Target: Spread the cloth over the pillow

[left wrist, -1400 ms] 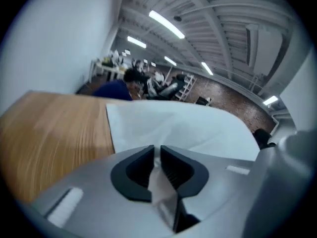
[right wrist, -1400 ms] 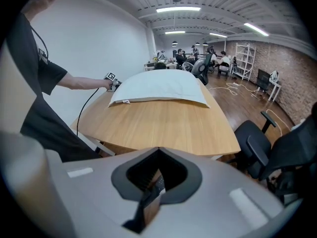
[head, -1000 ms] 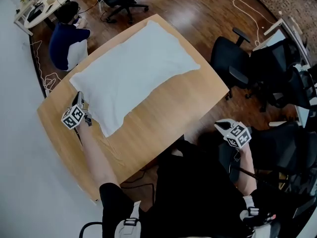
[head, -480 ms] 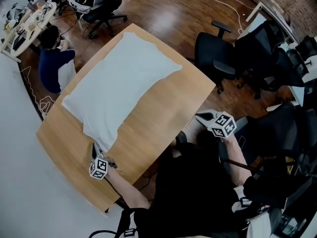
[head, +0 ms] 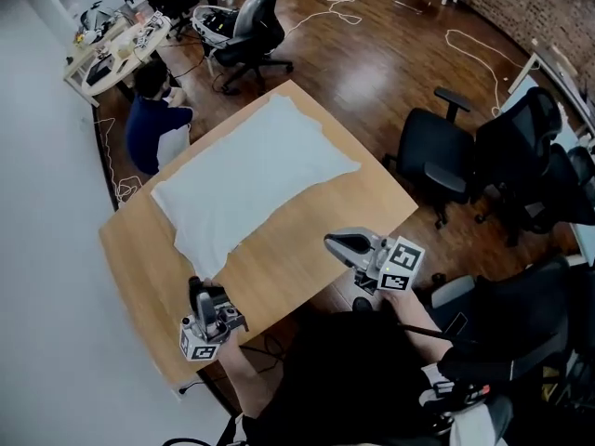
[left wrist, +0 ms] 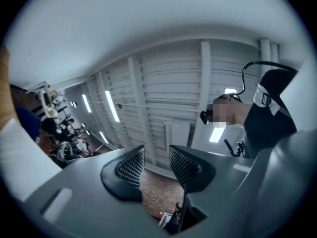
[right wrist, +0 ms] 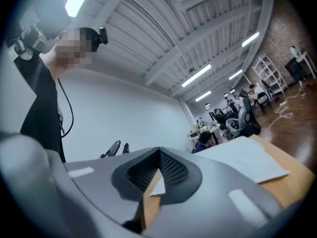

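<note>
A white cloth (head: 251,170) lies spread flat across the wooden table (head: 307,235); I cannot tell a pillow apart beneath it. My left gripper (head: 201,293) is near the table's front corner, just short of the cloth's near corner and tilted upward. In the left gripper view its jaws (left wrist: 156,157) are opening, with a clear gap and nothing between them. My right gripper (head: 333,242) hovers over the table's near right edge, apart from the cloth. It is shut and empty (right wrist: 158,157), with the cloth (right wrist: 247,160) lying ahead of it.
A person in blue (head: 153,128) sits at the table's far left side. Black office chairs stand to the right (head: 446,156) and behind the table (head: 246,31). A cluttered desk (head: 112,49) is at the back left. Cables lie on the wooden floor (head: 465,40).
The left gripper has come away from the cloth's left corner toward the table's front corner, and its jaws have parted. The right gripper has moved in over the table's edge.
</note>
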`<state>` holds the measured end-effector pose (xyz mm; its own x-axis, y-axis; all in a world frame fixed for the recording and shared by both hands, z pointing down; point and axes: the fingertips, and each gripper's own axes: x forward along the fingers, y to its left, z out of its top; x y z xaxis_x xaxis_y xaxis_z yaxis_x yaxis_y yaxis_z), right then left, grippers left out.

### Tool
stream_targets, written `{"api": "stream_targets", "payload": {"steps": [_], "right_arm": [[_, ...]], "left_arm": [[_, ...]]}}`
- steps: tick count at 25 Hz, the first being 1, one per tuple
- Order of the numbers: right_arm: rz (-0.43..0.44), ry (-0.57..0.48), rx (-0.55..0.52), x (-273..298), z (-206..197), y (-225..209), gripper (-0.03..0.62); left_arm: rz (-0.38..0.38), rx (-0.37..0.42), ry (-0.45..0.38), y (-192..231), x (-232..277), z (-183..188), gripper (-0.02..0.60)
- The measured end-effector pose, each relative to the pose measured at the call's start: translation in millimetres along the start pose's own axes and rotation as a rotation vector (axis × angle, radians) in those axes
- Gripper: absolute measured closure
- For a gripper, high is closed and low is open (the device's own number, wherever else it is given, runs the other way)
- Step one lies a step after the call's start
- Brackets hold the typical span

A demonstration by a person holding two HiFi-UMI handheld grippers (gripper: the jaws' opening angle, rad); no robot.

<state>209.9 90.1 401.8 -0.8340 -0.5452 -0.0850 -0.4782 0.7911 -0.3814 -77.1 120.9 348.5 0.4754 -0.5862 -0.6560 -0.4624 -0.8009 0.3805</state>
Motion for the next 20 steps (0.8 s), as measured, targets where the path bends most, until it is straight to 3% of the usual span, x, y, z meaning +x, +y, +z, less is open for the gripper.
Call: {"api": "stream_targets", "payload": {"steps": [3,6,10,16,20], "right_arm": [[0.062,-0.114,-0.028,-39.1,38.1,12.9,0.591],[0.113,-0.196,-0.024,-83.0,59.0,23.9,0.591],[0.187,-0.237,-0.016,-128.9,57.8,37.8,0.591],[0.273,-0.226,-0.001,-162.1,56.7,41.1,0.591],[0.306,-0.276,-0.058,-181.7,74.0,53.5,0.591]], "left_arm": [[-0.123,0.056,0.084,-71.1,53.0,-25.6,0.445],[-0.191,0.096,0.148,-133.6,81.5,-51.5,0.505],[-0.201,0.151,0.218,-191.3,92.1,-83.4,0.58],[-0.189,0.169,0.267,-253.1,98.2,-120.5,0.58],[-0.238,0.173,0.282,-279.0,114.0,-133.3,0.58]]}}
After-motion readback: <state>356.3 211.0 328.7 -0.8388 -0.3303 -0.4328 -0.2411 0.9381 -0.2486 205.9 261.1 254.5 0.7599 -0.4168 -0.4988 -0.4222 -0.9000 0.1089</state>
